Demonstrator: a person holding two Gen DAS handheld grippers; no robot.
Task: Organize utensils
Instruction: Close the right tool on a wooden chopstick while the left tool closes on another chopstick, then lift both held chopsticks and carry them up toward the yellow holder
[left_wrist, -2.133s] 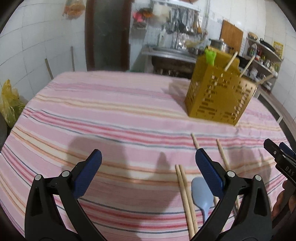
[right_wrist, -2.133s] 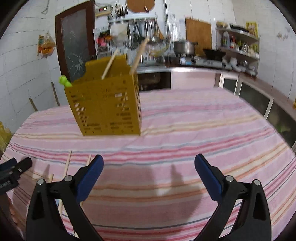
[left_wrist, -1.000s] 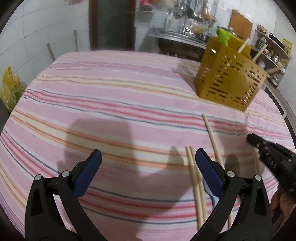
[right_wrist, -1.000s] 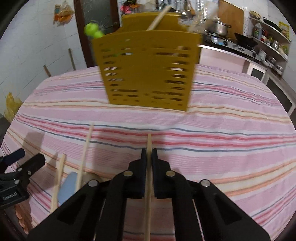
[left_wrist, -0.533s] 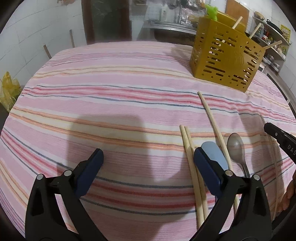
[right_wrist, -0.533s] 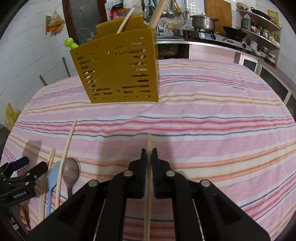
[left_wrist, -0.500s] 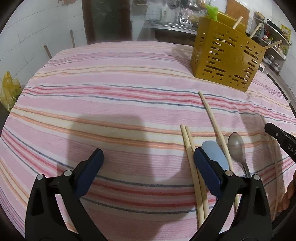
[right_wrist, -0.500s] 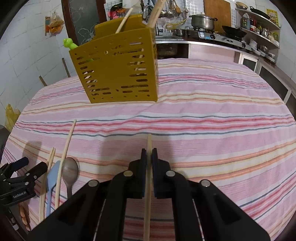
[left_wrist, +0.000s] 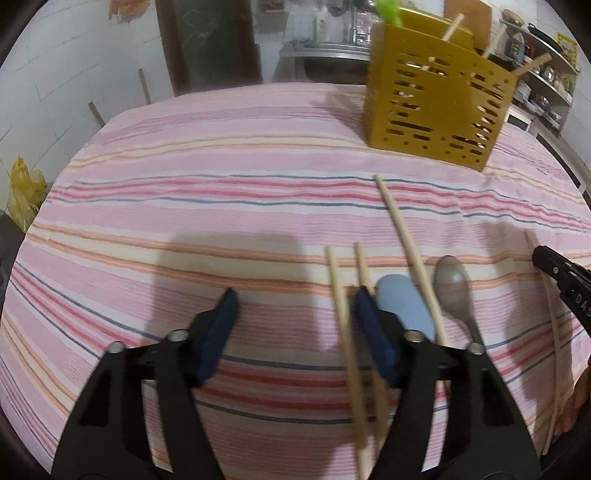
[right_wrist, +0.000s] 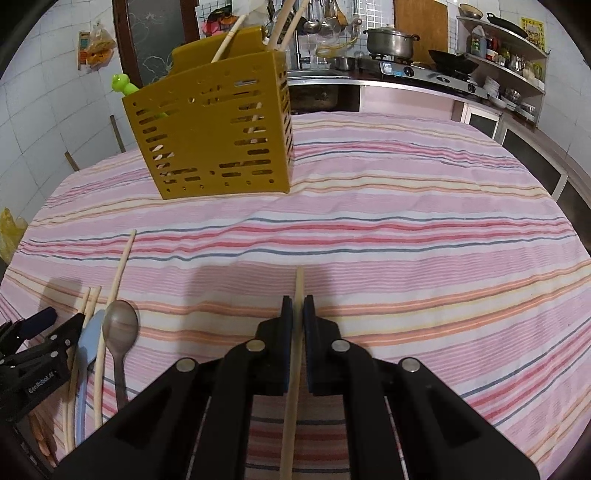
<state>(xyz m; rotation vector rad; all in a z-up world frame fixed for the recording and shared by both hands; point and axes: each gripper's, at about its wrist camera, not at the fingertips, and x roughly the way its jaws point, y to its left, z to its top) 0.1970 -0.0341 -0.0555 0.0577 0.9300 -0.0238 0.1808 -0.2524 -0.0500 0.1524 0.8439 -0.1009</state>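
Chopsticks (left_wrist: 341, 314) lie on the cloth in front of the holder (left_wrist: 436, 107); my left tongs (left_wrist: 297, 310), just narrowing, half-shut, straddle one without pinching, so its twin may slip out. My right tongs (right_wrist: 298, 306) clamp another stick (right_wrist: 295, 343), which could pivot.

Half-closed left tool (left_wrist: 295, 314) around one chopstick (left_wrist: 341, 314), beside blue spatula (left_wrist: 404, 306), spoon (left_wrist: 452, 286).
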